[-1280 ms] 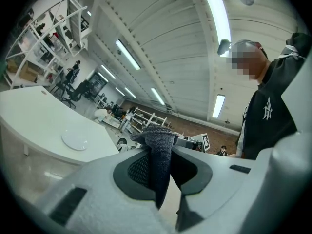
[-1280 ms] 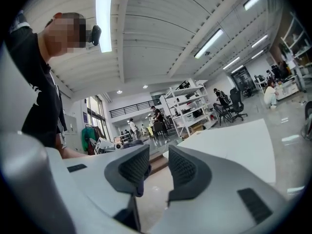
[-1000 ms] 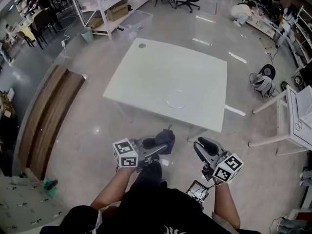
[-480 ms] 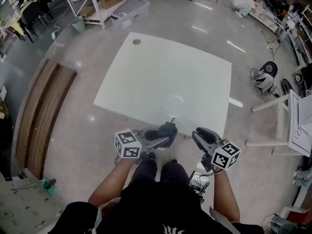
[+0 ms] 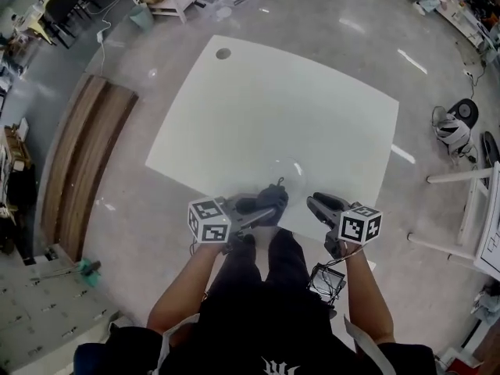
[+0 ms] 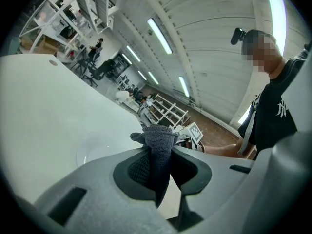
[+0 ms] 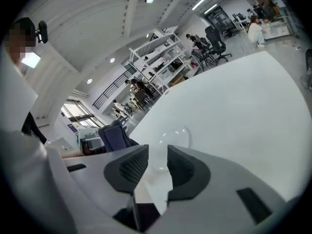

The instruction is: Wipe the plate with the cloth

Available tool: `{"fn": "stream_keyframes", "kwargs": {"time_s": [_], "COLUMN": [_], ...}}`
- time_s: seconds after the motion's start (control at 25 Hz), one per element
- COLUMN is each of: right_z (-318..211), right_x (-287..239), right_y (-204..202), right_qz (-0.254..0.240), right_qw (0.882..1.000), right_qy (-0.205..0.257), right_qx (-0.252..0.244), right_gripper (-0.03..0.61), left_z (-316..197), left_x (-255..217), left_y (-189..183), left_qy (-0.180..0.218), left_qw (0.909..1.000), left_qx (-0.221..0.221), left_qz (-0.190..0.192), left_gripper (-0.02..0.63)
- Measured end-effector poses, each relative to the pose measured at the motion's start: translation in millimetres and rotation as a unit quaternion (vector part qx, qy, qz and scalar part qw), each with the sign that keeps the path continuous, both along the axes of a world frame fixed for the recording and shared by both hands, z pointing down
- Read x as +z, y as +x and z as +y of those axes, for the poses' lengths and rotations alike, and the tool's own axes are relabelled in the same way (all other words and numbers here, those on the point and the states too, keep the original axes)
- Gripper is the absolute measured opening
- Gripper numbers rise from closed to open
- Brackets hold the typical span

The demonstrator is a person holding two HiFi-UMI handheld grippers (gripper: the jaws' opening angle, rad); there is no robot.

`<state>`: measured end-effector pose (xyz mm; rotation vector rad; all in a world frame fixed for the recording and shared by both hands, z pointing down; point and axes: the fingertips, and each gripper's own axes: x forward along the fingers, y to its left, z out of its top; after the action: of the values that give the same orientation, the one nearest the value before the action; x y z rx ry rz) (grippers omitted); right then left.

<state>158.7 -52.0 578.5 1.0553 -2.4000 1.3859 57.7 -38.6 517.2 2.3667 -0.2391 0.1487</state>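
The plate [image 5: 287,169], clear and round, was found lying flat on the white worktop [image 5: 258,100], close to its near edge and otherwise alone there. The left hand-held gripper [image 5: 264,209] was seen clamped on the dark cloth [image 5: 273,199], a fold of which stood up from between the jaws in the left gripper view. The right hand-held gripper [image 5: 316,203] was held with its jaws parted by a narrow gap and nothing was gripped between them; only the plate was seen beyond them.

Both hand-held grippers were held at the worktop's near edge, with the plate just ahead and between the two. From the left one the plate lay forward and a little to the right; from the right one, forward and to the left. The cloth was judged the nearer of the two to the plate's near rim, though contact could not be confirmed. As the plate is round, no long axis had to be allowed for. A short forward reach by the left arm was judged sufficient for wiping to be started.
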Motion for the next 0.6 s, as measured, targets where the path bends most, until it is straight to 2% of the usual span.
{"fn": "stream_keyframes", "kwargs": {"time_s": [0.16, 0.36, 0.6], "right_z": [-26, -33, -43], "right_x": [32, 68, 82], "right_y": [5, -4, -8], "right_qz": [0.0, 0.019, 0.005], "right_qw": [0.999, 0.993, 0.988], "right_qy": [-0.045, -0.112, -0.15], "right_qx": [-0.012, -0.027, -0.023], "right_gripper": [0.104, 0.106, 0.104], "left_z": [-19, -35, -51], "left_x": [22, 48, 73], "left_y": [17, 18, 29], "left_qy": [-0.022, -0.06, -0.103], "left_qw": [0.9995, 0.9976, 0.9931], "left_qx": [-0.01, -0.011, 0.013], "left_qz": [-0.022, -0.033, -0.055], "left_gripper": [0.061, 0.061, 0.061]}}
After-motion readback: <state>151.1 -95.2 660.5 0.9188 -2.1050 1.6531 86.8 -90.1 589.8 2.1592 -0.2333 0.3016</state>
